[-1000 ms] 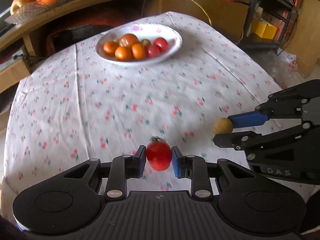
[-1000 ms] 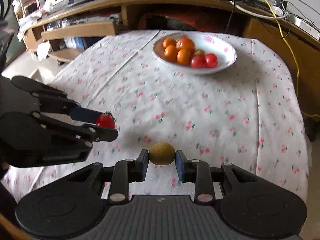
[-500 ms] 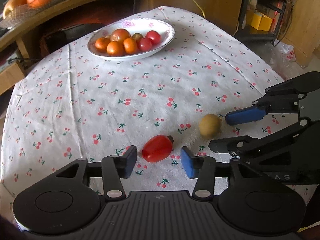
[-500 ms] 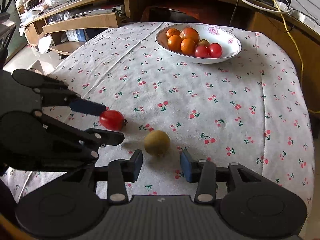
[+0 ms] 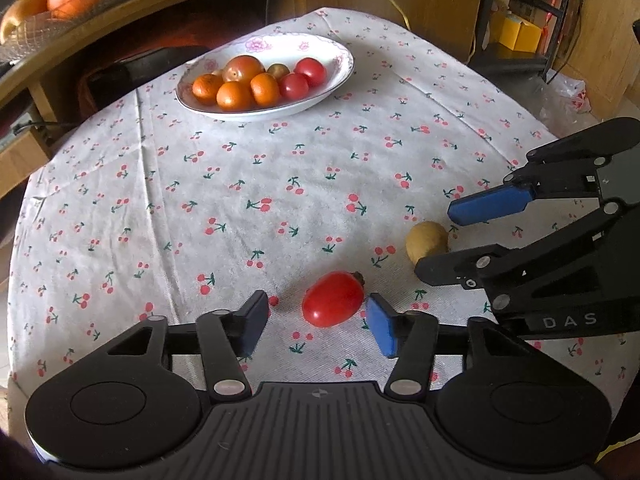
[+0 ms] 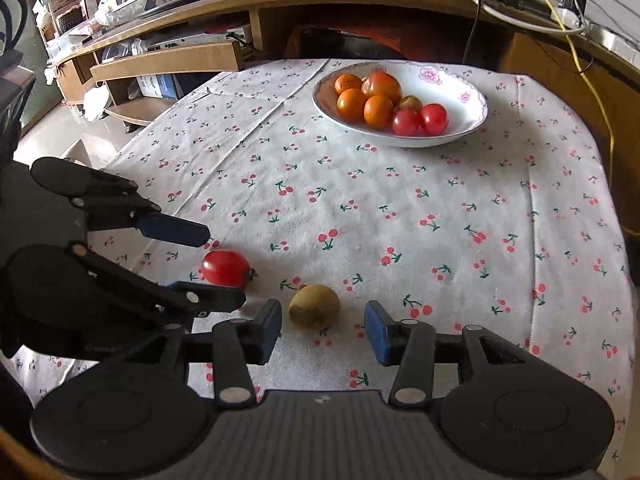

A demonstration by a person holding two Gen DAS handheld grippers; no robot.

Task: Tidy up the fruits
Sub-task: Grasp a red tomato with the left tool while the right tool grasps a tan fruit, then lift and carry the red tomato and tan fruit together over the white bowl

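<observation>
Two hand-held grippers hover low over a worktop draped in a white cloth printed with red cherries (image 5: pixel 280 168). The left gripper (image 5: pixel 316 320) has its blue-padded fingers spread wide, and between them, touching neither pad, lies a glossy, oval red tomato (image 5: pixel 333 299) on its side, its dark stem end turned toward the right finger. Just beside it, the right gripper (image 6: pixel 323 326) also stands with its fingers parted. A small, egg-shaped, brownish-green kiwi with a matte, fuzzy skin (image 6: pixel 314 306) sits on the cloth between them, nearer the left finger and clear of both. In the right wrist view the tomato (image 6: pixel 225 268) lies to the left of the kiwi, the two fruits near each other but apart; in the left wrist view the kiwi (image 5: pixel 426 241) shows between the right gripper's fingers.

Well beyond both sets of fingers, toward the far edge of the worktop, a shallow white plate with pink flowers on its rim (image 5: pixel 344 60) holds several orange tangerines, a larger orange-red tomato, two small red tomatoes and a small brownish fruit.
</observation>
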